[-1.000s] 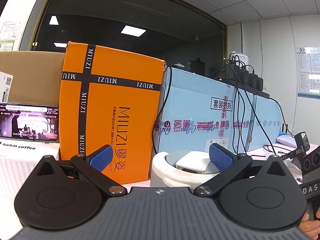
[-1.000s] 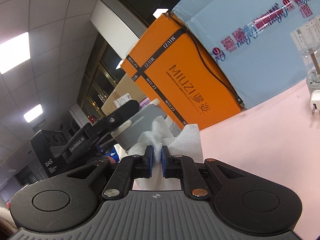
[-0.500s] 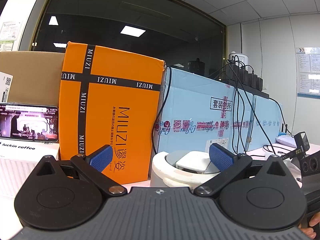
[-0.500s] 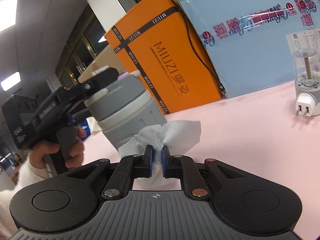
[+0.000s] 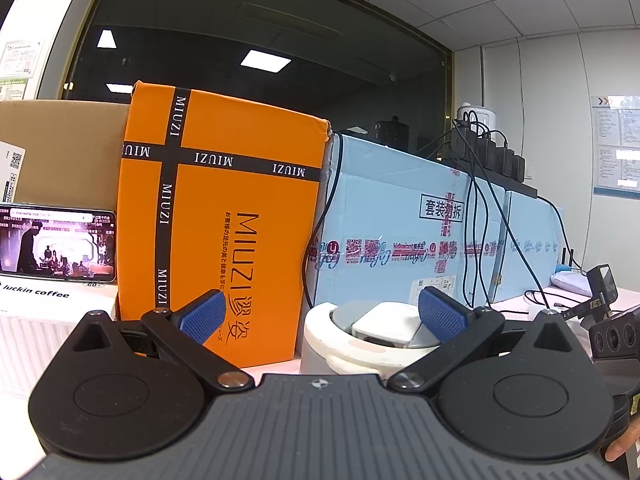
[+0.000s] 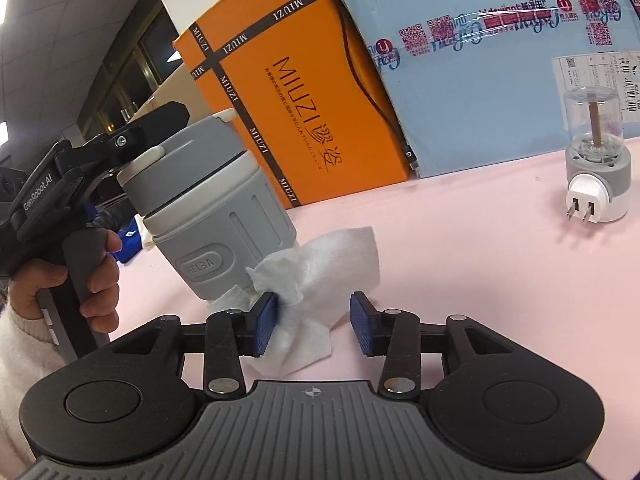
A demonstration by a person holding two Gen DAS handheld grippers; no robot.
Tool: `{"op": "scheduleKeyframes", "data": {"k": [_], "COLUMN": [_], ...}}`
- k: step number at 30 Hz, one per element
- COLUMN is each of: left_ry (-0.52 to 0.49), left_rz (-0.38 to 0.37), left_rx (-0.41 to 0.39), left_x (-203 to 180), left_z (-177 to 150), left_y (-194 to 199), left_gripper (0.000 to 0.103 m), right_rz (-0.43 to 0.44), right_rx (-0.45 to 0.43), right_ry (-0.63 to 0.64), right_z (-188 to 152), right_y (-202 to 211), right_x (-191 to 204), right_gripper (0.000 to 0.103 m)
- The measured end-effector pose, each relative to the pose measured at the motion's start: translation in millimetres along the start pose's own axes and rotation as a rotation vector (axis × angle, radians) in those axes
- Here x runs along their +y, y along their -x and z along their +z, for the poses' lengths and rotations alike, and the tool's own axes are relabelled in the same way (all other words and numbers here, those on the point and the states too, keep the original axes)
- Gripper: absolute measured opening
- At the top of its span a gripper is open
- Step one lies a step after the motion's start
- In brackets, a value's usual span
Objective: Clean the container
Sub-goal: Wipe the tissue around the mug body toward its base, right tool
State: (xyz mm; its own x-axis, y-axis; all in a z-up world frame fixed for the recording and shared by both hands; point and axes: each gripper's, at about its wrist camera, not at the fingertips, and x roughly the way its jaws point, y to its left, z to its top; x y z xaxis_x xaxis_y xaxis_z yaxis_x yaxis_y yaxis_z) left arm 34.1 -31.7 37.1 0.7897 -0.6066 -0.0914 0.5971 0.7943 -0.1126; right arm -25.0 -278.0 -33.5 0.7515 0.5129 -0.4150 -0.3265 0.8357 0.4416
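Note:
A grey and white insulated container (image 6: 216,208) with a closed lid stands on the pink table; its lid top (image 5: 376,328) shows in the left wrist view. My left gripper (image 5: 320,314) is open, its pads apart just above and behind the lid, touching nothing; it also shows at the container's top in the right wrist view (image 6: 132,140). My right gripper (image 6: 314,328) is open low over the table. A crumpled white wipe (image 6: 320,276) lies between its fingers, against the left pad and the container's base.
An orange MIUZI box (image 5: 224,216) and a light blue carton (image 5: 400,220) stand close behind the container. A phone (image 5: 56,246) plays video at the left. A small plug-in device (image 6: 596,176) stands on the table to the right. Cables hang over the blue carton.
My right gripper has swung level, lowered to the table and opened, letting go of the wipe beside the container's base. The left gripper has stayed still and open.

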Motion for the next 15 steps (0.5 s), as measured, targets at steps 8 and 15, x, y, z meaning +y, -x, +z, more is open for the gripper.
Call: {"op": "scheduleKeyframes", "data": {"k": [8,15], "left_ry": [0.002,0.0], "left_rz": [0.004,0.005], "left_rx": [-0.003,-0.009], "left_x": [-0.5,-2.0], "left_z": [-1.4,-2.1], "left_y": [-0.8,0.0], "left_gripper": [0.103,0.103], "right_rz": [0.047,0.086], "right_rx": [0.023,0.043], "right_ry": [0.127,0.215], "right_z": [1.4,-1.4], "right_y": [-5.5,-7.6], "right_x": [15.2,26.1], "right_gripper": [0.066,0.038]}}
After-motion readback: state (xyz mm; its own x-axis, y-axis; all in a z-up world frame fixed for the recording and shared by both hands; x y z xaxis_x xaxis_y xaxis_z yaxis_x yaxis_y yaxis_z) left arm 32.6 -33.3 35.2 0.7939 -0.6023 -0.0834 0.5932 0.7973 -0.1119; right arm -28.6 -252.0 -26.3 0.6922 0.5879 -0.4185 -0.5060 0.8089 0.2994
